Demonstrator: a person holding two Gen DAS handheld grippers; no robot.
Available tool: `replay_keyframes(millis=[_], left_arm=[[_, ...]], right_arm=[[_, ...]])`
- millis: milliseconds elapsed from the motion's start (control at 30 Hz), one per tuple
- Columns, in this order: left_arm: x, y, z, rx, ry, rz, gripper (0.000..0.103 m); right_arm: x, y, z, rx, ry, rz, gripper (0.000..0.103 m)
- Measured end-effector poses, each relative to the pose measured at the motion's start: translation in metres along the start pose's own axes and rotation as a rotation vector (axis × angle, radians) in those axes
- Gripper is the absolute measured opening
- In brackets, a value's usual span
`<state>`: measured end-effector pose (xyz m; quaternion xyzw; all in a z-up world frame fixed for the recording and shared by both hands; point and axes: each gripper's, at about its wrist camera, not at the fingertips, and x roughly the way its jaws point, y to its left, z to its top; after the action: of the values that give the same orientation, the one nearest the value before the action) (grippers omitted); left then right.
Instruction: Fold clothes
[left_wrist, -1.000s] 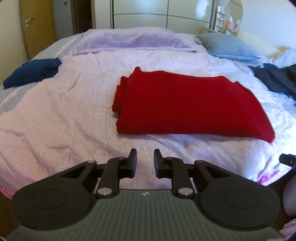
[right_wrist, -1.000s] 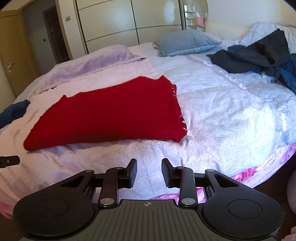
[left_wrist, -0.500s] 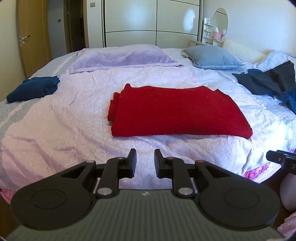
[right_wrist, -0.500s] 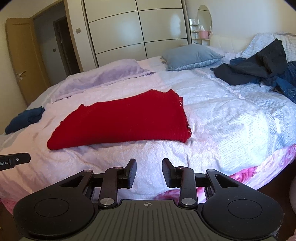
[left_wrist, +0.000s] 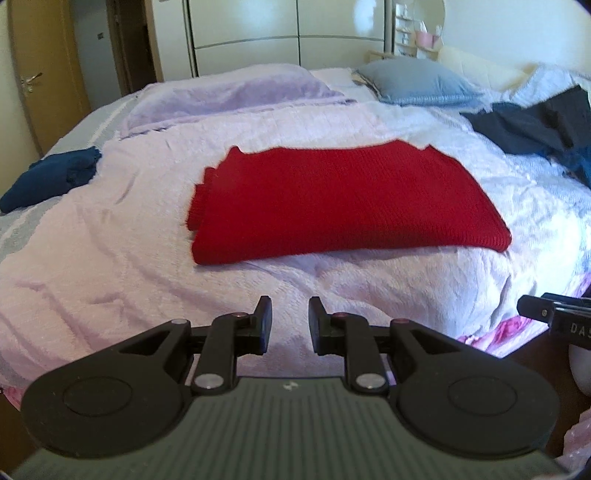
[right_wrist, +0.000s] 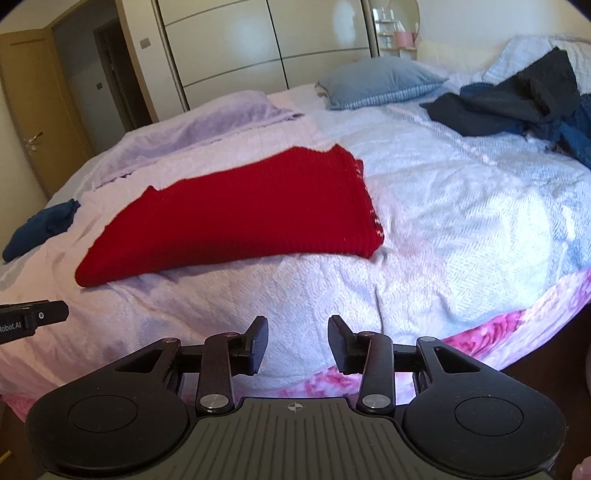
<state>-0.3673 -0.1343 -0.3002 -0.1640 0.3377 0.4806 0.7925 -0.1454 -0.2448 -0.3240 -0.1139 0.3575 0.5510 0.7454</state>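
A: Two grippers, both empty: left gripper narrowly parted, right gripper jaws just opening wider.

B: Folded red sweater mid-bed; bare bedspread runs to the near edge.

Left claw parted, empty; right claw just widening.

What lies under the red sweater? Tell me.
The red sweater lies flat on the pale lilac bedspread. Whatever lies beneath the folded knit itself is covered and cannot be seen.
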Motion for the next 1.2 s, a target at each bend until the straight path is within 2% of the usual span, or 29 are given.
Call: replay_keyframes(millis=[367,533,633,733,800,967,1100,1200], left_arm=[[0.044,-0.007,0.011,-0.028,0.072,-0.045,0.018],[0.064,-0.014,0.04,-0.043,0.086,-0.102,0.018],[0.084,-0.02,0.067,-0.03,0.097,-0.092,0.018],[0.106,-0.025,0.092,-0.058,0.158,-0.078,0.018],[0.112,-0.026,0.107,-0.099,0.228,-0.048,0.018],[0.099,-0.023,0.153,-0.188,0.347,-0.052,0.018],[0.079,-0.018,0.195,-0.226,0.362,-0.035,0.018],[0.069,-0.011,0.221,-0.262,0.379,-0.012,0.02]], right_arm=[[0.04,-0.023,0.008,0.045,0.074,-0.007,0.04],[0.063,-0.037,0.03,0.043,0.106,0.061,0.04],[0.08,-0.043,0.056,-0.031,0.12,0.125,0.04],[0.099,-0.043,0.087,-0.1,0.184,0.181,0.04],[0.111,-0.039,0.108,-0.141,0.247,0.218,0.04],[0.111,-0.02,0.17,-0.191,0.405,0.257,0.04],[0.093,-0.008,0.228,-0.218,0.463,0.269,0.04],[0.087,0.0,0.264,-0.228,0.508,0.245,0.04]])
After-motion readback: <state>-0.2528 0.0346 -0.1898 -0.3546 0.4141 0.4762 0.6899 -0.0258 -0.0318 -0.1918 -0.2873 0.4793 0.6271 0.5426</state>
